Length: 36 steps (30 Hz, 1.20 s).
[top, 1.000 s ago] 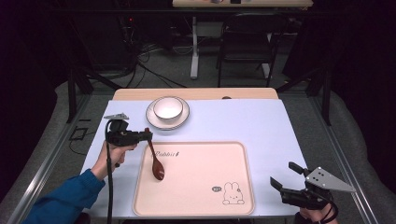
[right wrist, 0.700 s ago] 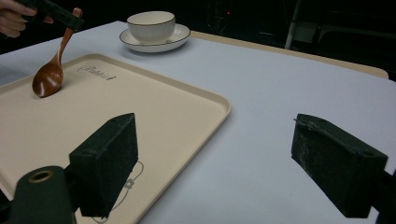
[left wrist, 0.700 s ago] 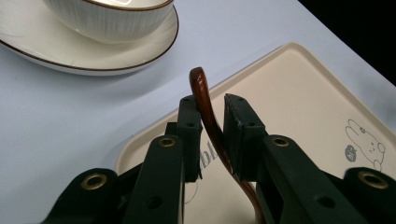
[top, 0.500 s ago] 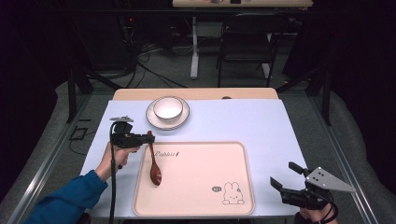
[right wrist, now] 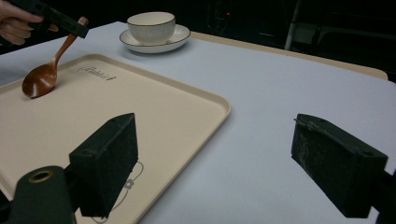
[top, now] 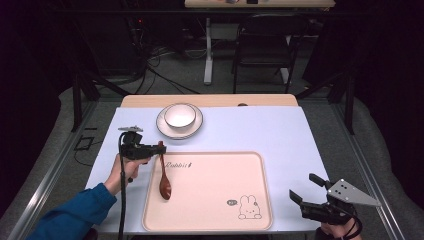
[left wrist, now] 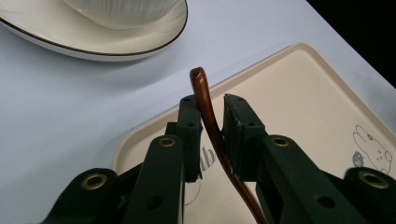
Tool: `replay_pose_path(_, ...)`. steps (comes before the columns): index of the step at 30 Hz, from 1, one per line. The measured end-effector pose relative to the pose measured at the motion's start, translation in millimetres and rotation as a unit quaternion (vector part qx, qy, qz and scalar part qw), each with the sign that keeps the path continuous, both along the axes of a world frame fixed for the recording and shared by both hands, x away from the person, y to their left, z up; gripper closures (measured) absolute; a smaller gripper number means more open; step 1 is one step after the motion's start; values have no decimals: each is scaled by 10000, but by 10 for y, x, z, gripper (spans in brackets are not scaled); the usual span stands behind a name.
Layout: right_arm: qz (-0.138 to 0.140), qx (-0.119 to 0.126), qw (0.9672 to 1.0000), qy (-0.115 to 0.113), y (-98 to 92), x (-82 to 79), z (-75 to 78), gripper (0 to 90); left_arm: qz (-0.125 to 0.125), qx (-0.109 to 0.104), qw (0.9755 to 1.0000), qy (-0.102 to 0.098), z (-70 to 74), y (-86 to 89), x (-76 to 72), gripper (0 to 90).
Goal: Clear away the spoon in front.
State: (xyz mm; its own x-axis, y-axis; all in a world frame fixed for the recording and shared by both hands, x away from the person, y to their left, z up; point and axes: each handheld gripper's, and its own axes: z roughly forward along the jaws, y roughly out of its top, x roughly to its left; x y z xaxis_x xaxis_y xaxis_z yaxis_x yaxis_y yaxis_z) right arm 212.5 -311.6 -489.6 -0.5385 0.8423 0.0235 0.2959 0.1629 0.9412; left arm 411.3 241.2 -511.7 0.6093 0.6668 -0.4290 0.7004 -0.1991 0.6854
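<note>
A brown wooden spoon lies with its bowl on the left part of a beige rabbit-print tray, its handle tilted up. My left gripper is shut on the end of that handle, at the tray's far left corner. In the left gripper view the handle runs between the two black pads of my left gripper. My right gripper stands open over the table at the tray's near right. In the right gripper view its jaws are wide apart with nothing between them, and the spoon shows far left.
A white bowl sits on a white saucer just beyond the tray, close to my left gripper. A pale blue mat covers the table. A chair and desk legs stand beyond the far edge.
My left gripper has drifted slightly toward the tray's corner with the spoon in it, and the spoon's bowl sits a little nearer on the tray. The right gripper has not moved.
</note>
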Motion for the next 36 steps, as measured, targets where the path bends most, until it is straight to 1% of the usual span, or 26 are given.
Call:
replay_pose_path(3, 1, -6, 10000, -10, -4, -1, 0, 137, 18, 11, 10000, -21, -9, 2, -8, 772)
replay_pose_path(4, 1, -9, 10000, -13, -4, -1, 0, 137, 31, -2, 10000, 5, -16, -3, -15, 773)
replay_pose_path(7, 1, -3, 10000, -2, -3, 0, 0, 137, -16, 61, 10000, 31, -33, -10, -28, 773)
replay_pose_path(11, 4, -2, 10000, -7, -1, -1, 1, 137, 10, 103, 9999, 58, -62, -13, -35, 772)
replay_pose_path(13, 5, -7, 10000, -12, -2, -1, 1, 137, 38, 120, 9999, 104, -91, -14, -46, 771)
replay_pose_path(17, 2, -9, 10000, -15, -2, -1, 1, 137, 55, 292, 9993, 217, -164, -30, -67, 763)
replay_pose_path(19, 3, -11, 10000, -15, -1, -2, 2, 137, 69, 314, 9991, 273, -191, -32, -68, 760)
replay_pose_path(24, -1, -11, 10000, -13, 2, -1, 3, 137, 77, 479, 9984, 306, -240, -54, -76, 747)
replay_pose_path(26, 0, -12, 10000, -13, 2, 0, 3, 137, 49, 540, 9979, 355, -255, -60, -75, 746)
replay_pose_path(27, 0, -12, 10000, -14, 2, 0, 3, 137, 74, 559, 9977, 369, -266, -69, -79, 743)
replay_pose_path(30, -5, -14, 10000, -15, 0, -3, 3, 137, 20, 670, 9968, 442, -305, -75, -81, 733)
replay_pose_path(31, -6, -10, 10000, -21, -1, -3, 3, 137, 5, 723, 9964, 451, -312, -77, -83, 728)
replay_pose_path(33, -5, -9, 10000, -19, -1, -2, 3, 137, 9, 760, 9961, 450, -319, -80, -87, 725)
replay_pose_path(36, -3, -14, 10000, -18, 0, -1, 3, 137, -5, 850, 9957, 370, -308, -95, -95, 723)
